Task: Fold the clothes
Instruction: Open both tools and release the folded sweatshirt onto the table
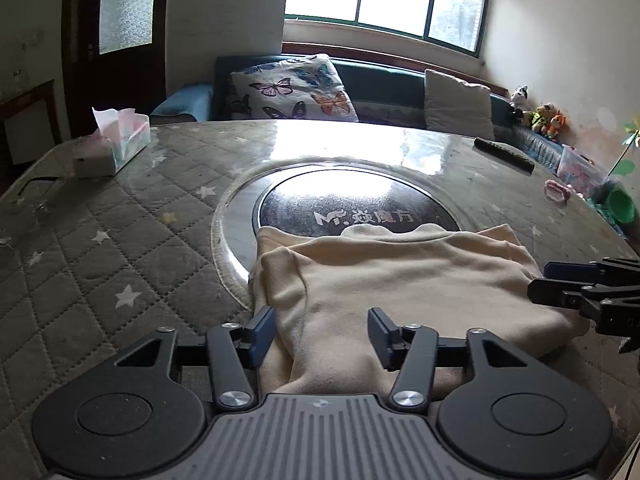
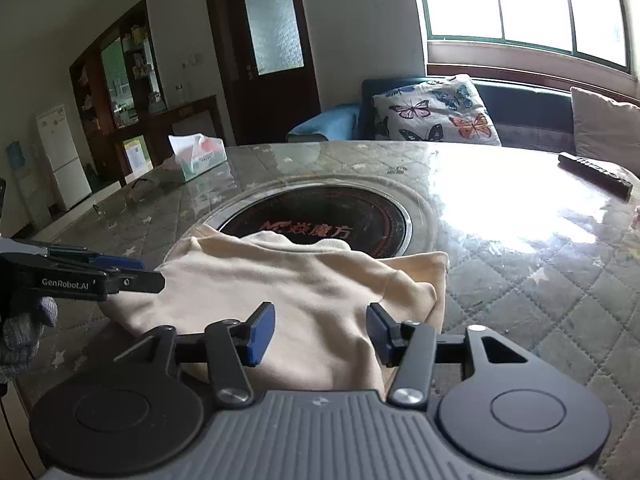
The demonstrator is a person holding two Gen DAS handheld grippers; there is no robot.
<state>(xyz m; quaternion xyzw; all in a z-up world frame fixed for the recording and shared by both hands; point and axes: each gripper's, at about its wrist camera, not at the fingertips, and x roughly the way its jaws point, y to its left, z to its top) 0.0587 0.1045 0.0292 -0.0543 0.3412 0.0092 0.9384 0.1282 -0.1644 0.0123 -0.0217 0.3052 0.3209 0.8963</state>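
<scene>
A cream garment [image 1: 400,280] lies partly folded on the quilted table, its neck edge toward the round black hob. It also shows in the right wrist view [image 2: 312,292]. My left gripper [image 1: 322,338] is open over the garment's near left edge, its blue pads either side of a fold. My right gripper [image 2: 322,334] is open over the garment's near right part. Each gripper shows from the side in the other view, the right one [image 1: 588,292] at the garment's right edge and the left one [image 2: 120,276] at its left edge. Neither holds cloth.
A round black hob [image 1: 360,204] with a metal rim sits in the table's middle. A tissue box [image 1: 116,144] stands at the far left, a remote [image 1: 504,156] at the far right. A sofa with a butterfly pillow [image 1: 292,88] lies behind the table.
</scene>
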